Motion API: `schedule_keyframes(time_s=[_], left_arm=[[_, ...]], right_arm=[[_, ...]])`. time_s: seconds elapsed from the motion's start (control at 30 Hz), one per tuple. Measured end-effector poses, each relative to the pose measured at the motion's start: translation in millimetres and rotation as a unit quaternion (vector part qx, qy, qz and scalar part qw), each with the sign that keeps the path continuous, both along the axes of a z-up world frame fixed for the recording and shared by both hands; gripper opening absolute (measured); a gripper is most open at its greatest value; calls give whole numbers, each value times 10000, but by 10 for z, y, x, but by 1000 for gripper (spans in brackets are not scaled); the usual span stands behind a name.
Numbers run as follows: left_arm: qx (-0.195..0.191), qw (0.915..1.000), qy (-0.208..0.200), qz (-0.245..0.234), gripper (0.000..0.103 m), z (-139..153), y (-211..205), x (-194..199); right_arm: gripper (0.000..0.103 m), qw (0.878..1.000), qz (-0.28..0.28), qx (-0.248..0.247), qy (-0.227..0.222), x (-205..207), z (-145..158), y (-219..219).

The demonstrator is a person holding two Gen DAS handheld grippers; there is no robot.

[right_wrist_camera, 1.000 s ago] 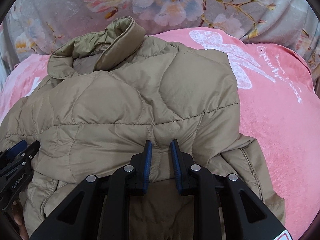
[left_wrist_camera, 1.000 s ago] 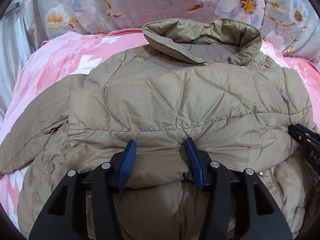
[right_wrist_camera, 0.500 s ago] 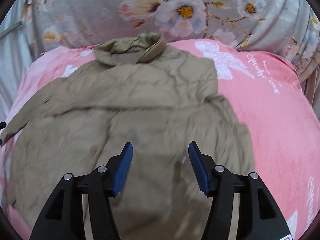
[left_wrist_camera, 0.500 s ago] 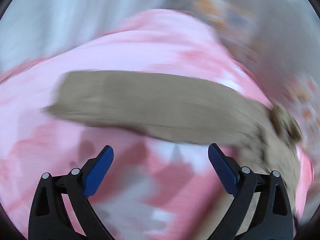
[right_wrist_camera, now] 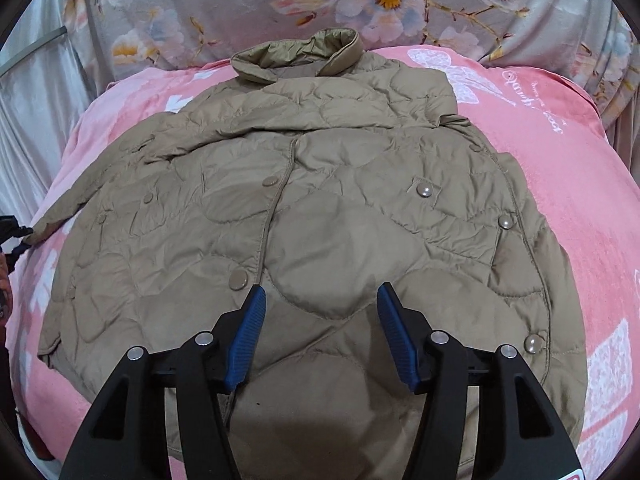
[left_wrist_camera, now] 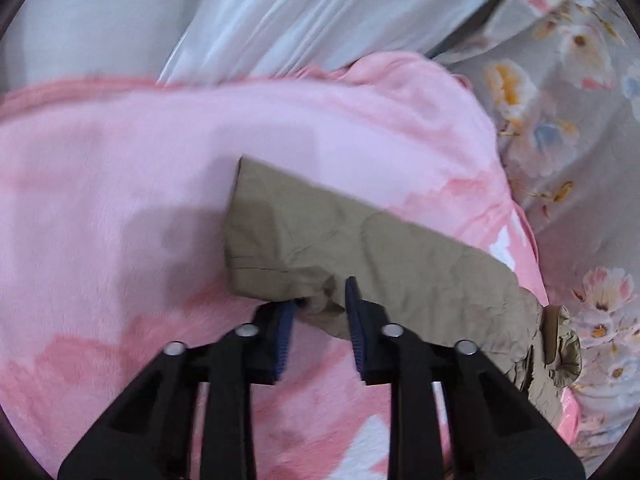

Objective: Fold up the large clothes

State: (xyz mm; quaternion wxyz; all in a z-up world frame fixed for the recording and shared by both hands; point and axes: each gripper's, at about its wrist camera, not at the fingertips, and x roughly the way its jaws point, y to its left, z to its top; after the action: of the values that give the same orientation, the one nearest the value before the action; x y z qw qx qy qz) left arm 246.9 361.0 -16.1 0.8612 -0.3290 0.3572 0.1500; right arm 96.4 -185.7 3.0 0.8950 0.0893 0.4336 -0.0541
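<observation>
Left claw (left_wrist_camera: 320, 306) closing on sleeve cuff (left_wrist_camera: 276, 236) left of jacket (right_wrist_camera: 320, 216); right claw (right_wrist_camera: 320, 320) apart above hem. Jacket flat, buttoned (no fold yet); sleeves, body remain.

Each tool (right_wrist_camera: 320, 312) has black plastic arms, silver rivets and ribbed blue pads (right_wrist_camera: 248, 332).

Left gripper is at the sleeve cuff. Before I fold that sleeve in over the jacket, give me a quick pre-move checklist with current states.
1. Left gripper on the sleeve: jaws closing, cuff fabric between the pads; firm hold cannot tell.
2. Sleeve lying straight on the pink blanket: ok.
3. Jacket body spread flat, collar at the far end: ok.
4. Right gripper open, holding nothing, above the jacket front: ok.
5. Other sleeve already folded: cannot tell.
</observation>
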Motion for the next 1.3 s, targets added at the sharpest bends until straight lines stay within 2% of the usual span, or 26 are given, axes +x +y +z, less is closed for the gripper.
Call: schedule_keyframes(time_s=[0.07, 0.17, 0.23, 0.3, 0.4, 0.47, 0.5, 0.57, 0.6, 0.7, 0.83, 0.87, 0.93, 0.97, 1.0, 1.03, 1.1, 1.13, 1.17, 1.27, 1.3], left_arm=[[219, 9990, -286, -267, 4, 297, -161, 39], [498, 9928, -754, -782, 3, 806, -584, 130], [739, 9814, -1122, -1368, 3, 1219, -1089, 203], [885, 9692, -1359, -1851, 3, 1484, -1537, 245], [1106, 9385, -1694, -2797, 3, 1833, -2504, 273], [1160, 9205, -1737, -3304, 3, 1880, -3067, 254], [1182, 9105, -1719, -3571, 3, 1863, -3382, 231], [1232, 8956, -1603, -3962, 3, 1747, -3875, 193], [1230, 8888, -1480, -4159, 3, 1639, -4140, 199], [1132, 8770, -1067, -4547, 3, 1235, -4720, 237], [996, 8755, -544, -4698, 4, 655, -5202, 337], [994, 8743, -456, -4730, 7, 514, -5302, 348], [958, 8732, -331, -4767, 30, 289, -5383, 306], [872, 8762, -319, -4729, 59, 215, -5381, 276], [793, 8802, -381, -4663, 76, 211, -5307, 215], [619, 8860, -627, -4552, 78, 245, -5198, 137], [395, 8823, -867, -4610, 88, 346, -5015, 39], [202, 8789, -1006, -4658, 91, 439, -4830, 7], [139, 8800, -1065, -4627, 92, 471, -4723, 0], [-49, 8981, -1033, -4274, 92, 555, -4163, 174], [-143, 9107, -997, -4005, 92, 558, -3892, 290]], right_arm=[[57, 10000, -24, 31, -49, -17, 35, -13], [57, 9999, -39, 57, -112, -19, 72, -28], [57, 9998, -65, 74, -152, -25, 93, -43], [57, 9997, -111, 78, -195, -35, 109, -84], [57, 9994, -236, 5, -243, -61, 124, -188], [57, 9991, -334, 0, -247, -77, 117, -287], [57, 9988, -418, 18, -245, -92, 109, -373], [57, 9982, -537, 34, -247, -123, 92, -496], [57, 9979, -601, 30, -248, -143, 86, -566], [57, 9970, -739, 38, -243, -192, 60, -739], [57, 9957, -873, 211, -238, -228, 16, -932], [57, 9953, -905, 244, -239, -229, 6, -975], [57, 9950, -930, 268, -247, -215, -4, -1029], [57, 9949, -934, 270, -257, -198, -7, -1054], [57, 9948, -940, 281, -273, -177, -5, -1074], [57, 9947, -941, 305, -286, -161, -3, -1087], [57, 9941, -922, 458, -340, -98, 22, -1131], [57, 9937, -907, 535, -371, -71, 39, -1152], [57, 9931, -877, 652, -427, -20, 66, -1172], [57, 9913, -776, 916, -542, 168, 136, -1181], [57, 9904, -717, 1033, -577, 277, 159, -1178]])
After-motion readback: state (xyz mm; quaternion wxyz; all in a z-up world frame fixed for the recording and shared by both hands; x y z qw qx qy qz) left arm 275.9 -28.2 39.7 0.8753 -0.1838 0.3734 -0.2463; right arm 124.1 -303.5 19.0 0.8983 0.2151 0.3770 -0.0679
